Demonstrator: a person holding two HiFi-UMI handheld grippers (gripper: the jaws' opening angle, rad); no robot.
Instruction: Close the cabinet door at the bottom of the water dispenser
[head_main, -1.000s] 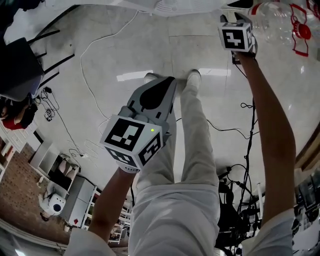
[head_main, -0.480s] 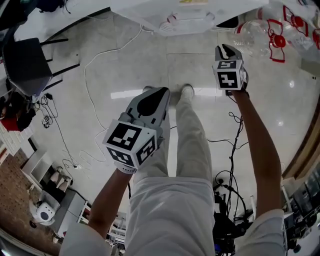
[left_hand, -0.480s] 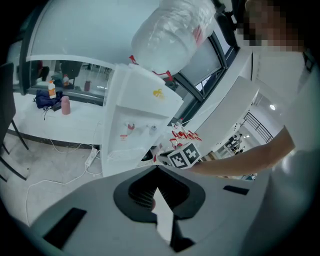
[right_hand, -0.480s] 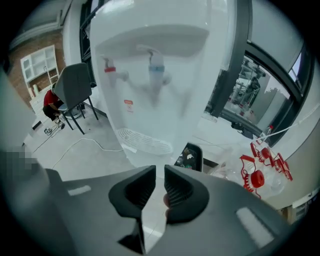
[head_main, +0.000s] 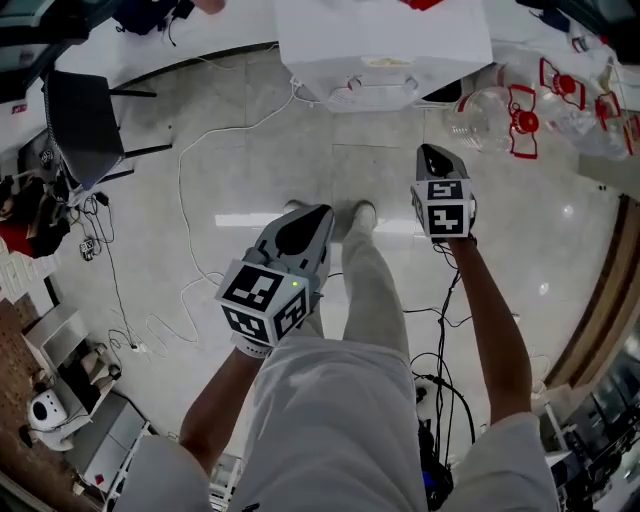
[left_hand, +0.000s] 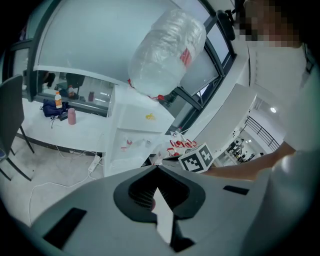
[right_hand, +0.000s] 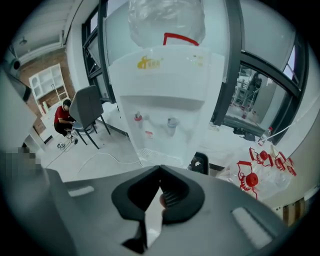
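Note:
The white water dispenser (head_main: 380, 50) stands at the top centre of the head view, seen from above. In the right gripper view its taps and upturned bottle (right_hand: 167, 20) show straight ahead, but its bottom cabinet door is hidden behind the gripper body. My left gripper (head_main: 318, 212) hangs over the floor in front of my legs, jaws shut with nothing between them (left_hand: 157, 167). To its right, my right gripper (head_main: 428, 150) points at the dispenser from a short way off. It is also shut and empty (right_hand: 160, 167).
Empty clear bottles with red handles (head_main: 495, 115) lie on the floor right of the dispenser. A dark chair (head_main: 85, 115) stands at the left. White and black cables (head_main: 185, 190) cross the tiled floor. My shoes (head_main: 362, 212) stand before the dispenser.
Both grippers have risen and drawn back toward me, the right one down the picture, away from the dispenser's foot. The dispenser's top has come into the head view.

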